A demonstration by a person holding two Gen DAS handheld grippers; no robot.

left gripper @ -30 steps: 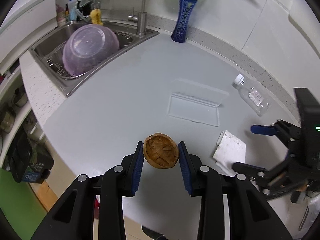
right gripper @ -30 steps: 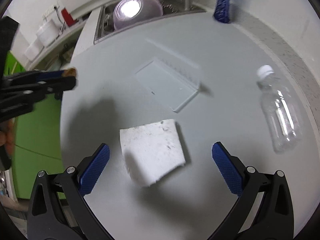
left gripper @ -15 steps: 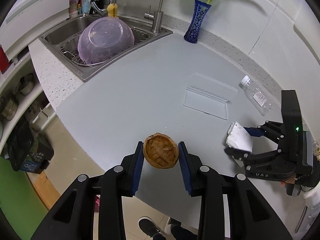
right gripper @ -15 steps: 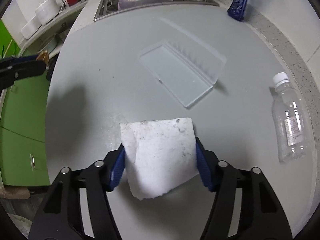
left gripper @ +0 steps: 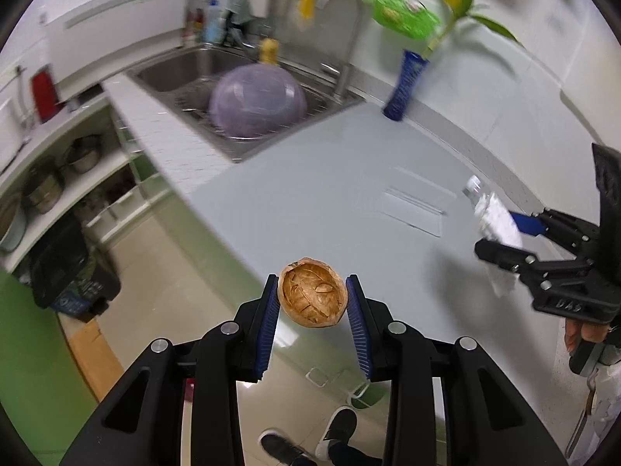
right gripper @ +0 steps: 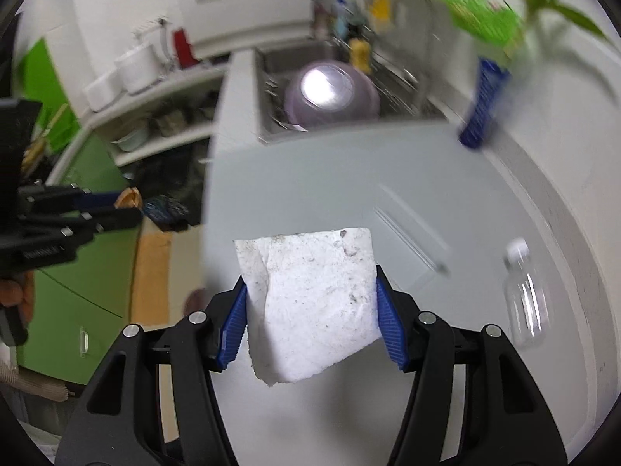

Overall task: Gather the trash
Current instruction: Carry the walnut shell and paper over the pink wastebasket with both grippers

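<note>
My left gripper (left gripper: 312, 303) is shut on a brown walnut shell (left gripper: 313, 298) and holds it in the air past the counter's front edge, above the floor. It also shows at the left of the right wrist view (right gripper: 128, 200). My right gripper (right gripper: 310, 303) is shut on a dirty white paper napkin (right gripper: 314, 303), lifted above the grey counter (right gripper: 310, 178). It shows at the right of the left wrist view (left gripper: 500, 233) with the napkin (left gripper: 498, 219) hanging from it.
A clear plastic box (right gripper: 411, 229) and an empty plastic bottle (right gripper: 526, 299) lie on the counter. A blue vase (left gripper: 403, 89) with a plant stands at the back. A purple bowl (left gripper: 256, 103) sits in the sink. A black bin (left gripper: 70, 272) stands on the floor at left.
My right gripper closed on the napkin and lifted it off the counter. Both grippers rose and pulled back from the counter; the left one kept the walnut shell.
</note>
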